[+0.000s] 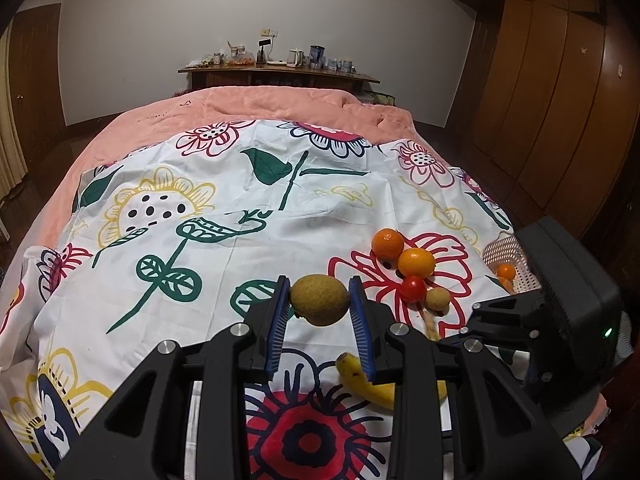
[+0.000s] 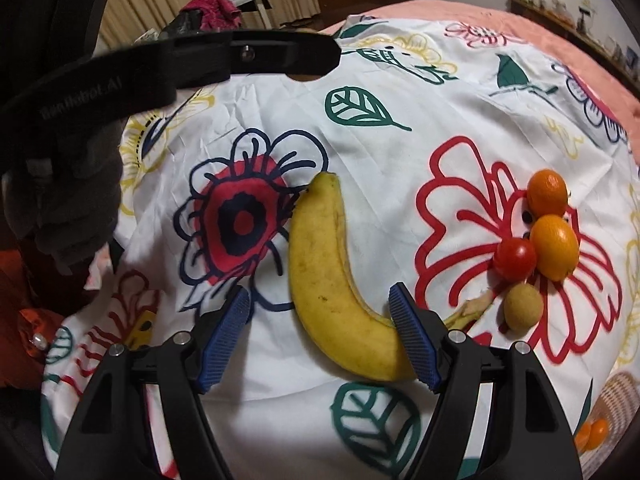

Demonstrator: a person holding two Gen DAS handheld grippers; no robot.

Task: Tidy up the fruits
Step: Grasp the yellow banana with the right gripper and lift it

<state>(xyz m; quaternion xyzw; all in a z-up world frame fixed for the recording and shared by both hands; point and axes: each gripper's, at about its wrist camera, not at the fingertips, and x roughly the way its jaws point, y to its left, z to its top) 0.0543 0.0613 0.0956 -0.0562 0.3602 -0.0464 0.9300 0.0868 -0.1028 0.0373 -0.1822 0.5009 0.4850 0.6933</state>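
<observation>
- The left gripper (image 1: pixel 320 312) is clenched on a brownish-yellow round fruit (image 1: pixel 319 299), held up off the flowered sheet (image 1: pixel 224 240).
- The right gripper (image 2: pixel 320 334) has its jaws spread over the banana (image 2: pixel 324 280); the right pad looks to be at the banana's lower curve, but nothing is squeezed.
- The banana lies flat on the sheet, not yet picked up.
- Two oranges (image 2: pixel 548 192), a tomato (image 2: pixel 515 259) and a small tan fruit (image 2: pixel 523 306) sit clustered on the sheet, to the right of the banana.
- A white basket (image 1: pixel 506 262) at the sheet's right edge already holds some orange fruit.
- By my reading, the sorting is early: most fruit is still out of the basket.
</observation>
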